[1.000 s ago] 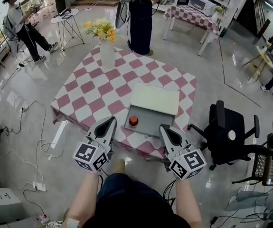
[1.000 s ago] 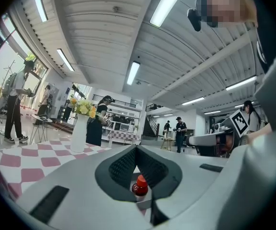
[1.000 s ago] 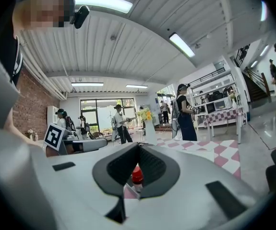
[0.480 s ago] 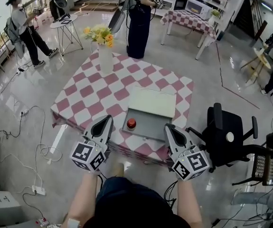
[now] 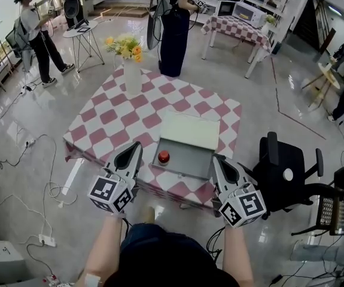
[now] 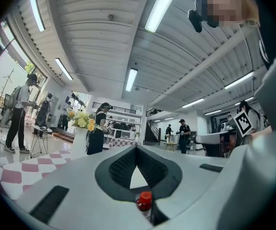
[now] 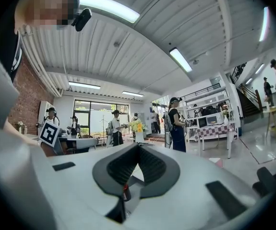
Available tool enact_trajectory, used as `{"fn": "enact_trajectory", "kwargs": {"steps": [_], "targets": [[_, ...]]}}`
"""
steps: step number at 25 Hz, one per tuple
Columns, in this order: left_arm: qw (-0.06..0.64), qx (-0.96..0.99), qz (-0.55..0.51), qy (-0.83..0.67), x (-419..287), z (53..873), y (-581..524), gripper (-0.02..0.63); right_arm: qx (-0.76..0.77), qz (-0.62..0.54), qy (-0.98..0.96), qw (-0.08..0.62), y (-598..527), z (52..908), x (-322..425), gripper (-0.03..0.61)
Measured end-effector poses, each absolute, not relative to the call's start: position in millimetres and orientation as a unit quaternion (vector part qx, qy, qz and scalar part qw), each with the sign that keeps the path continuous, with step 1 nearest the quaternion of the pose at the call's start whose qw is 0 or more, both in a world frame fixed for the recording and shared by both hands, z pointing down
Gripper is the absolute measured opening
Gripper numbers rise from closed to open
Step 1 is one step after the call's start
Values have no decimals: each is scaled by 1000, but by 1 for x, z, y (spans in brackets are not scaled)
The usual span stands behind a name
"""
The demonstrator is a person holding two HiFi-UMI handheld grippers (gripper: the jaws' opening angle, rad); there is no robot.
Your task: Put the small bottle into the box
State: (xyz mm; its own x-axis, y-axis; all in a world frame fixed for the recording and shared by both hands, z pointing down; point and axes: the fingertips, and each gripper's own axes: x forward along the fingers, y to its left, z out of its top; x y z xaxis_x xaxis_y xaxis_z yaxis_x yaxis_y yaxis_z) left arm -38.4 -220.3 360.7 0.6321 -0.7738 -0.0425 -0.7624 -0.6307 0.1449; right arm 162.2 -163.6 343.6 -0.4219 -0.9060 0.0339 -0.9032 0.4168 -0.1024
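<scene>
Head view
- Box (image 5: 189, 155): sitting open on the chequered counter (image 5: 124, 115), its lid (image 5: 191, 130) lying back on the far side, so the tray is showing
- Small bottle (image 5: 164, 156): standing upright, red cap up, inside the box at its near left corner; the task is looking done
- Left claw (image 5: 133, 150) and right claw (image 5: 218, 162): hanging just off the box's near corners, one on each side, touching nothing; likely idling because nothing is left to carry

Left gripper view
- Left claw (image 6: 137, 149): jaws pressing together at the tips, gripping nothing; the red-capped small bottle (image 6: 145, 201) is showing beyond them through the gap, apart from the pads
- Vase of flowers (image 6: 80, 123): standing beyond the box, to its left

Right gripper view
- Right claw (image 7: 138, 146): jaws pressing together, empty; a sliver of the small bottle (image 7: 126, 191) is peeking beyond them, untouched
</scene>
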Motion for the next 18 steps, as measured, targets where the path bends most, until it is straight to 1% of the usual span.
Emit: {"fn": "enact_trajectory", "kwargs": {"steps": [18], "targets": [[51, 902, -51, -426, -33, 355, -217, 2, -536, -48, 842, 18, -162, 338, 166, 3]]}}
